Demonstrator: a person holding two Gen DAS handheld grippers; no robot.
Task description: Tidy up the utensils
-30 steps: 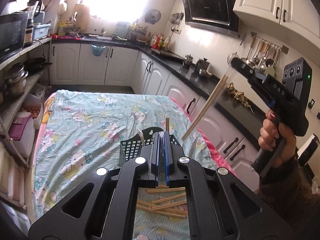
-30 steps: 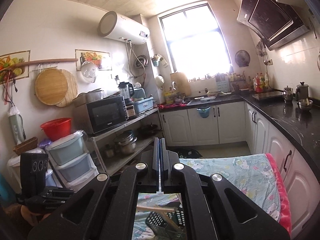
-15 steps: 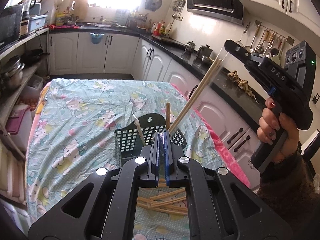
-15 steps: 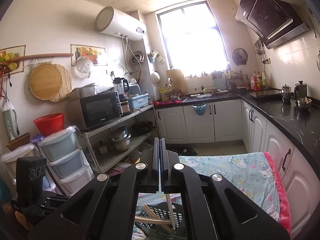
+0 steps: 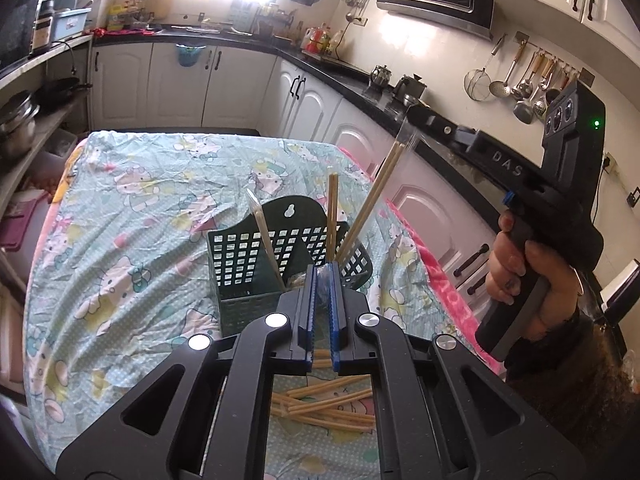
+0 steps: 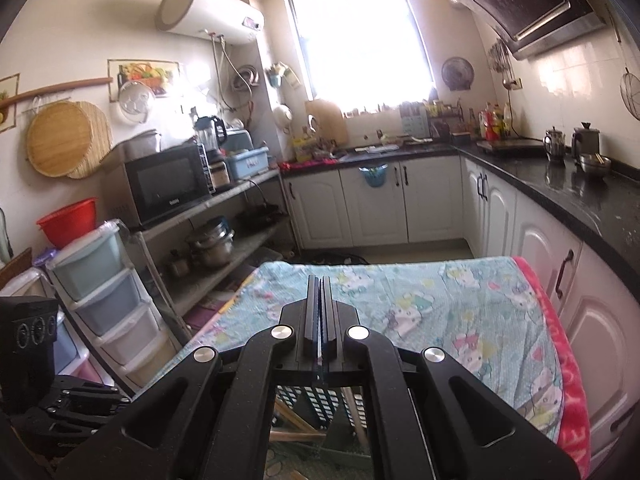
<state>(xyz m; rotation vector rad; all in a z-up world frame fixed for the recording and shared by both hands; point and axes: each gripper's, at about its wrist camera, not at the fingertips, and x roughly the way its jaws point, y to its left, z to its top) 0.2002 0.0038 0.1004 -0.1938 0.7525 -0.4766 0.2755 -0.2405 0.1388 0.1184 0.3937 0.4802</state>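
Two chopsticks [image 5: 374,196] pinched together at their top ends in the right gripper [image 5: 409,130], low ends already dipping into the right compartment of the dark green basket [image 5: 240,264] — so the step in hand looks like dropping a pair into the holder. Right jaws closed tight on the pair; a clear wrapper bit seems to sit at the tip, can't say for sure. Left gripper [image 5: 323,280] hangs just near of the basket, blue pads together w/ nothing between them.

Next move, my guess: ease the pair lower till the ends bottom out, then open the right jaws and lift clear w/o knocking the basket, which is light and could tip.

Basket sits mid-table on the cartoon-print cloth [image 5: 132,200] — mesh sides, tall back plate w/ a hanging hole at the far side. One chopstick [image 5: 332,212] stands upright in the right compartment, another [image 5: 266,236] leans in the left. Loose pile of chopsticks [image 5: 332,404] lies on the cloth at the near edge, seen under the left gripper — plenty left to sort.
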